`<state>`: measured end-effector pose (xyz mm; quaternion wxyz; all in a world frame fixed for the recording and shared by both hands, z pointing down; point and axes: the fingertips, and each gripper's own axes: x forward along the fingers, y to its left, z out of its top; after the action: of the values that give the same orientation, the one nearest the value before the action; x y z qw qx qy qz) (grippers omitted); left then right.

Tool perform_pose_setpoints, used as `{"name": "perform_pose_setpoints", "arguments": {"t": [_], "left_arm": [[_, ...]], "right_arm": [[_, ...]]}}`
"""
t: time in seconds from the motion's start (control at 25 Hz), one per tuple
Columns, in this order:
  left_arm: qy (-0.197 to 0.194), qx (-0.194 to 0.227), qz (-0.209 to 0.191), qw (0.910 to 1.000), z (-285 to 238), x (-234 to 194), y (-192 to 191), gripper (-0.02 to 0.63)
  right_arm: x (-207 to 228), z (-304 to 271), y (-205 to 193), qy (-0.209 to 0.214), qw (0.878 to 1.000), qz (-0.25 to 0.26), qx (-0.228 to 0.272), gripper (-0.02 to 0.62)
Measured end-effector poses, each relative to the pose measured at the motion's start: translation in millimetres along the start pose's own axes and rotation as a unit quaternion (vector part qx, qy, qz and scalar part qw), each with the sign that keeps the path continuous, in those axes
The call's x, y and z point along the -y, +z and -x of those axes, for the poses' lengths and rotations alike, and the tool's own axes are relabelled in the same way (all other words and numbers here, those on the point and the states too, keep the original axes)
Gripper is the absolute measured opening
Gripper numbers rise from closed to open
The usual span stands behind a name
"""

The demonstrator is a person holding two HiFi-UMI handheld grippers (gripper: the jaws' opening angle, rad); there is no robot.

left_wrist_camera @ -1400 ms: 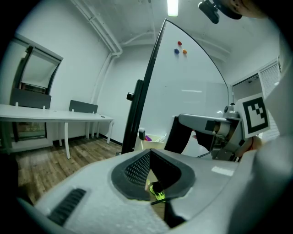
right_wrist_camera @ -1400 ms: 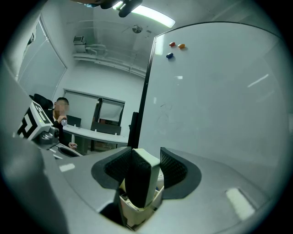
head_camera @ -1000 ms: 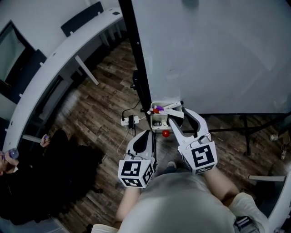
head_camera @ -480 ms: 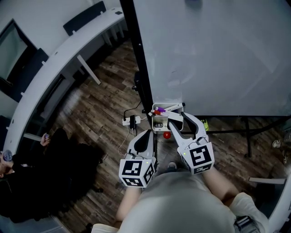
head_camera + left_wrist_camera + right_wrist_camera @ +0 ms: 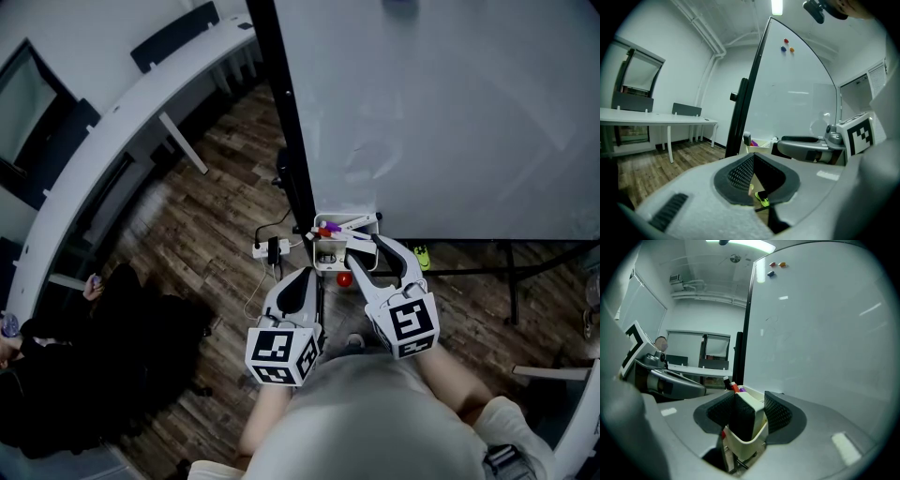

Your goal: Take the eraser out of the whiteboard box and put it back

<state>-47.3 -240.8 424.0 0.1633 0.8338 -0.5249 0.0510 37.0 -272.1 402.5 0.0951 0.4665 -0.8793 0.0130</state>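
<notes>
Lower now, right tongs (image 5: 749, 409) grip one eraser (image 5: 740, 419) inside one whiteboard box (image 5: 746, 446); left tongs (image 5: 753, 161) closed, empty.

Grey-white L gripper (image 5: 300, 275) & R gripper (image 5: 364, 246) w/ b&w marker cubes (image 5: 279, 354), black ribbed fingers (image 5: 778, 412); pale top (image 5: 375, 422).
</notes>
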Motion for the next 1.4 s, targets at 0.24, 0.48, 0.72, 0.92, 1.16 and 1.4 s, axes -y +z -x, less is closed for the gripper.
{"name": "perform_pose_setpoints", "arguments": {"t": [0.24, 0.48, 0.72, 0.92, 1.16, 1.4], "left_arm": [[-0.004, -0.002, -0.002, 1.0000, -0.5, 1.4, -1.3, 0.002], [-0.010, -0.004, -0.003, 0.9999, 0.1, 2.3, -1.4, 0.001], [-0.015, -0.005, -0.005, 0.9999, 1.9, 3.2, -2.9, 0.002], [-0.019, -0.005, -0.006, 0.9998, 5.5, 4.9, -3.1, 0.001], [-0.025, -0.005, -0.006, 0.9997, 13.1, 6.9, -2.5, 0.001], [-0.031, -0.005, -0.008, 0.9995, 21.5, 8.8, -4.8, 0.002]], "right_arm": [[0.6, -0.4, -5.1, -0.001, 1.000, -0.010, -0.005, 0.210], [1.2, 0.6, -6.5, -0.006, 1.000, -0.016, -0.009, 0.222], [-0.3, 2.5, -2.4, -0.008, 1.000, -0.015, -0.001, 0.221], [-3.2, 6.7, 0.7, -0.012, 1.000, -0.014, 0.000, 0.220], [-11.3, 14.7, 3.7, -0.015, 1.000, -0.014, 0.001, 0.219], [-21.0, 23.9, 3.5, -0.021, 1.000, -0.018, 0.001, 0.205]]}}
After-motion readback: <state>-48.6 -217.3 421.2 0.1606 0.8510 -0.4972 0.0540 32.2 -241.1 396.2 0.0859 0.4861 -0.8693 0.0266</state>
